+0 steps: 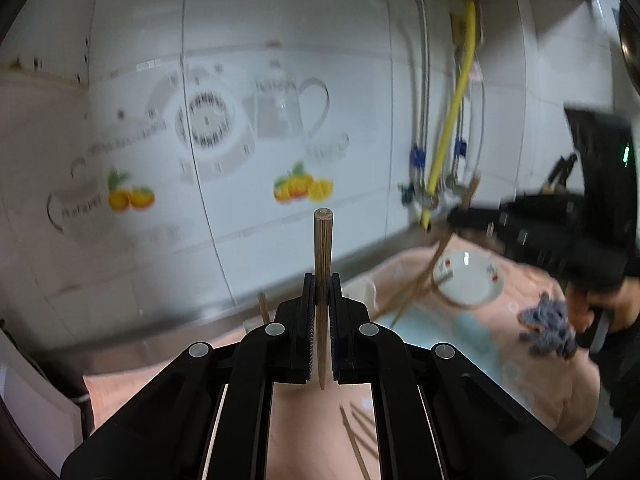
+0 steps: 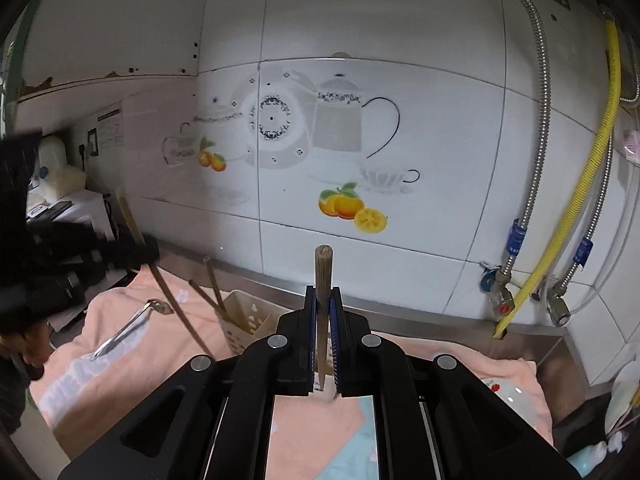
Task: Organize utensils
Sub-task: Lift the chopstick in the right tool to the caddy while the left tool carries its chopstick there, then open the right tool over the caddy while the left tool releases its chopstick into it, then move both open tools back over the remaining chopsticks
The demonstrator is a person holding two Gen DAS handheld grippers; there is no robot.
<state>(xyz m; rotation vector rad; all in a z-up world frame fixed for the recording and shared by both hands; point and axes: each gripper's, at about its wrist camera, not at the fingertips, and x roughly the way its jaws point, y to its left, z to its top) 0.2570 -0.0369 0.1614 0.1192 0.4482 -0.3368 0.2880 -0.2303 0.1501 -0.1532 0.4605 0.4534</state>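
Note:
In the left wrist view my left gripper (image 1: 322, 296) is shut on a wooden chopstick (image 1: 323, 240) that stands upright between its pads, above the pink cloth (image 1: 304, 440). In the right wrist view my right gripper (image 2: 323, 304) is shut on a second chopstick (image 2: 323, 272), also upright. A beige utensil basket (image 2: 250, 326) with chopsticks (image 2: 216, 288) in it stands just left of it, by the wall. Each view shows the other gripper: the right gripper (image 1: 460, 216) with its slanted chopstick (image 1: 436, 260), the left gripper (image 2: 148, 250) with its chopstick (image 2: 180, 312).
Loose chopsticks (image 1: 356, 436) lie on the cloth below my left gripper. A metal spoon (image 2: 128, 330) lies on the cloth at the left. A white plate (image 1: 468, 280) and a blue-grey rag (image 1: 548, 328) sit to the right. Hoses and valves (image 2: 504, 296) hang along the tiled wall.

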